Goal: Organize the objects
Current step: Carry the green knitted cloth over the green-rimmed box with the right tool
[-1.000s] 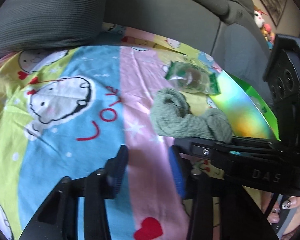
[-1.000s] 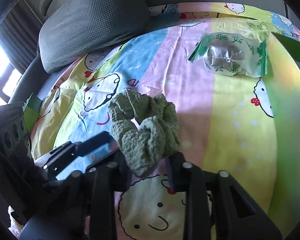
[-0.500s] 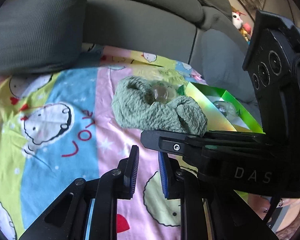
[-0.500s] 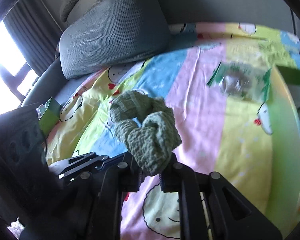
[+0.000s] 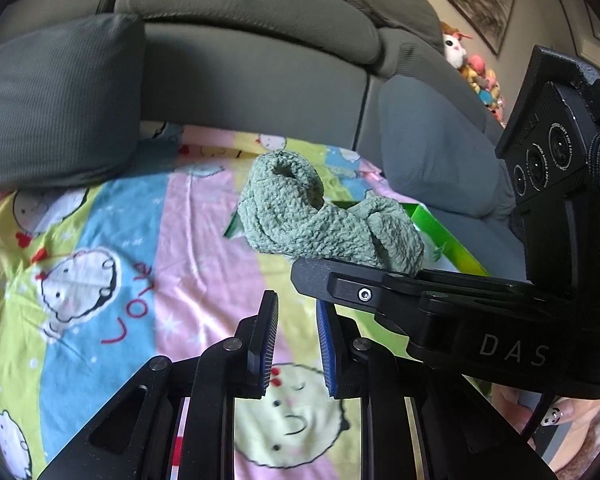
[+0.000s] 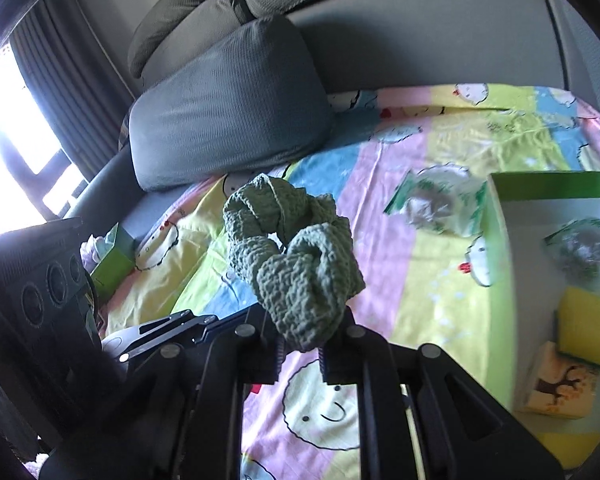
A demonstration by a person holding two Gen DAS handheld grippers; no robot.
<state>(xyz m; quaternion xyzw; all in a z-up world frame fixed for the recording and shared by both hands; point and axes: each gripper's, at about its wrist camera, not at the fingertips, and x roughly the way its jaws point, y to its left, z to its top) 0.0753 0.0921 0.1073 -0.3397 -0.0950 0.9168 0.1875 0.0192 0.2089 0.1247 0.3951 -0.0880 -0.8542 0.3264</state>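
Green knitted cloth (image 6: 296,264) pinched between right gripper (image 6: 300,356) jaws

A grey cushion (image 6: 228,108) is blocking the far left; the green box (image 6: 548,188) is crowding the right; the sheet (image 6: 432,280) between is lying open.

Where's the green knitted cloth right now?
The green knitted cloth is clamped in the right gripper, off the cartoon sheet, in front of the grey cushion and left of the green box.
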